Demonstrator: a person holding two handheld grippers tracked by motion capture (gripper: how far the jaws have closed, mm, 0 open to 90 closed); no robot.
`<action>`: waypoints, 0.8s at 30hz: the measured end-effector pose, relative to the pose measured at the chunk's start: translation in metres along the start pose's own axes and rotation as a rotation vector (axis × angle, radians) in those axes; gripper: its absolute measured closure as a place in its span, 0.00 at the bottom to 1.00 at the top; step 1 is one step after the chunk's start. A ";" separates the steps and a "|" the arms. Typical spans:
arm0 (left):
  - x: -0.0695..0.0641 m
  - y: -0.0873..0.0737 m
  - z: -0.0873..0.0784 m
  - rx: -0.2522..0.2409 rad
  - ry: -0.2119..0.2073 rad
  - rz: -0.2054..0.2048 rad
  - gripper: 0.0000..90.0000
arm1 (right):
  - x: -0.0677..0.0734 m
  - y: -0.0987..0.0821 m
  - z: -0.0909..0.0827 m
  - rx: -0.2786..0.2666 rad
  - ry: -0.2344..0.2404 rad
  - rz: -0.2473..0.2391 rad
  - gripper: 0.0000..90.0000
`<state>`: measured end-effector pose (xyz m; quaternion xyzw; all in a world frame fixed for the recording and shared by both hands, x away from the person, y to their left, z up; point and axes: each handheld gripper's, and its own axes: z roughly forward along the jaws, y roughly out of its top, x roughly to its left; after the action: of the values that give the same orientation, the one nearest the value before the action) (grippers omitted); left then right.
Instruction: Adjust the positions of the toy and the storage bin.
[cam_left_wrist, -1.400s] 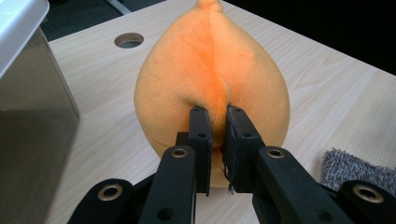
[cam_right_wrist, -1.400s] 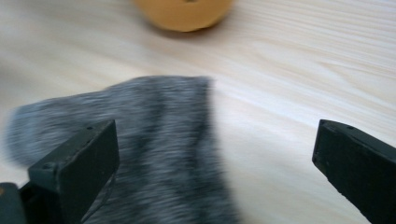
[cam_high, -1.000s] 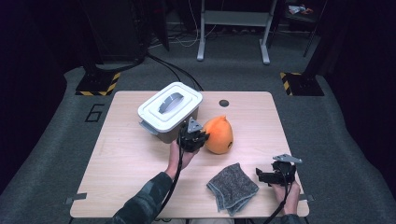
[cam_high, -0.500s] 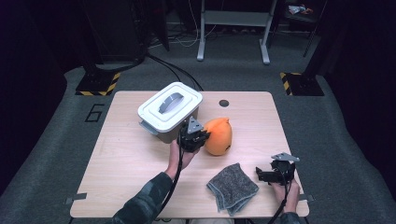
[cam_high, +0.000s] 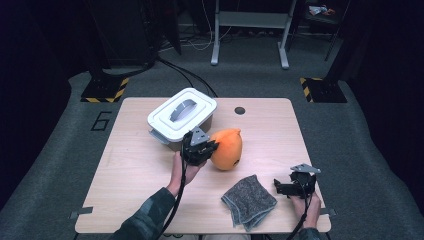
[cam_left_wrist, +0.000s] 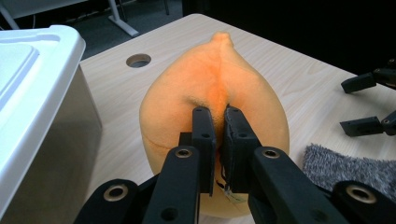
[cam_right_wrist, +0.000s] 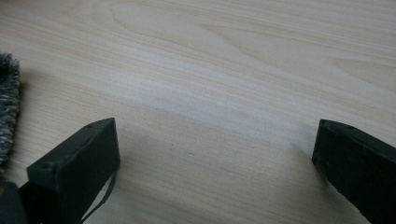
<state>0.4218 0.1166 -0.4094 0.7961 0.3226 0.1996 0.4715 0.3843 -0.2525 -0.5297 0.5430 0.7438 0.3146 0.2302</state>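
The left gripper (cam_left_wrist: 217, 140) pinches a fold of the orange plush fruit (cam_left_wrist: 215, 93), which sits mid-table just beside the white lidded box (cam_high: 182, 117). The right gripper (cam_right_wrist: 212, 163), jaws spread wide, hovers over bare wooden table (cam_right_wrist: 233, 60) beside the grey cloth (cam_high: 248, 201).

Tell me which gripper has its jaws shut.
The left gripper, by the white lidded box: its jaws are pinched on the orange plush fruit. The right gripper rests near the grey cloth with jaws wide apart over bare table.
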 end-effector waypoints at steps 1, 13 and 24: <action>0.000 0.000 -0.003 0.000 -0.001 0.006 0.94 | 0.000 0.000 0.000 0.000 0.000 0.000 0.00; 0.001 -0.012 -0.043 -0.017 0.008 0.013 0.94 | 0.001 0.000 0.000 -0.004 0.003 0.006 0.00; 0.002 -0.027 -0.076 -0.035 0.016 0.008 0.94 | 0.001 0.000 0.000 -0.006 0.002 -0.001 0.00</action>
<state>0.3673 0.1744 -0.3971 0.7873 0.3199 0.2135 0.4819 0.3840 -0.2515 -0.5298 0.5417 0.7433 0.3174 0.2310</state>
